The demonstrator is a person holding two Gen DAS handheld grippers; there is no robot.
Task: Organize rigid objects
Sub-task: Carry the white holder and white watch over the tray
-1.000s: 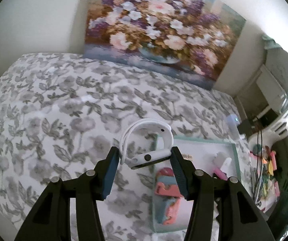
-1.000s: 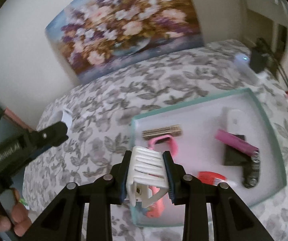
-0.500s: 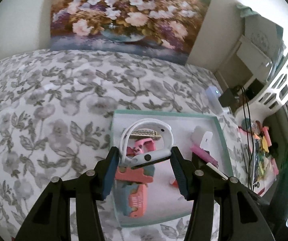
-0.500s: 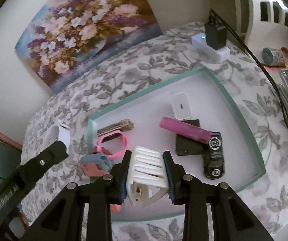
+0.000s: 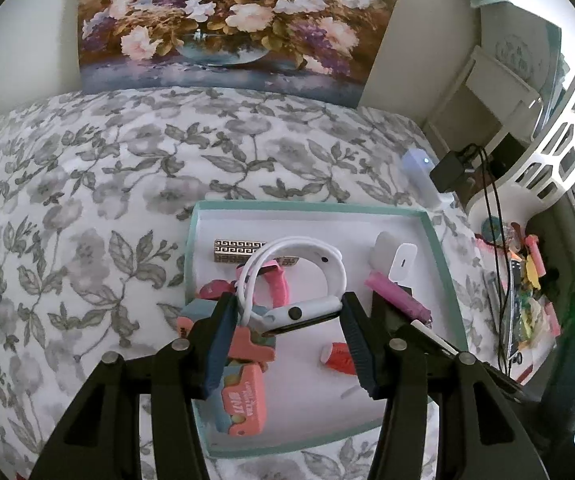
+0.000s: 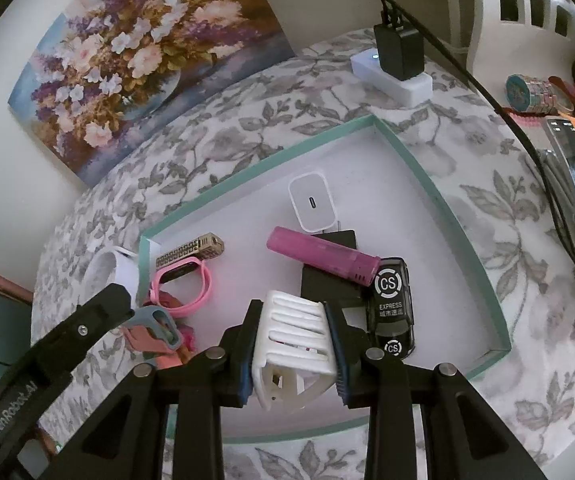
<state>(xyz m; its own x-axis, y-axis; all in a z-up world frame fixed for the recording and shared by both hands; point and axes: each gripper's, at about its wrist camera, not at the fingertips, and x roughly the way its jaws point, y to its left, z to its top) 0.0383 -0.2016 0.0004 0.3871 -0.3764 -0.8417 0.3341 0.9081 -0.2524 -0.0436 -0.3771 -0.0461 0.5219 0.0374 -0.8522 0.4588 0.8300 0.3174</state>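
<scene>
My left gripper (image 5: 289, 316) is shut on a white smartwatch (image 5: 299, 314), held above the teal-rimmed tray (image 5: 311, 205). My right gripper (image 6: 293, 344) is shut on a white slotted plastic holder (image 6: 293, 340) over the tray's near part (image 6: 427, 184). In the tray lie a pink band (image 6: 183, 280), a gold patterned bar (image 6: 191, 252), a white charger (image 6: 311, 202), a pink tube (image 6: 321, 252), a black toy car (image 6: 393, 308) and coral-and-blue clips (image 5: 243, 400). The left gripper arm (image 6: 47, 360) shows at the right wrist view's left.
The tray sits on a grey floral cloth (image 5: 87, 200). A flower painting (image 5: 231, 20) leans against the wall behind. A white power strip with a black plug (image 6: 397, 64) and cables lie at the right, beside cluttered stationery (image 5: 527, 280) and a white shelf (image 5: 559, 160).
Both grippers have moved over the tray with their objects still held. The left gripper came from the left of the tray to above its middle.
</scene>
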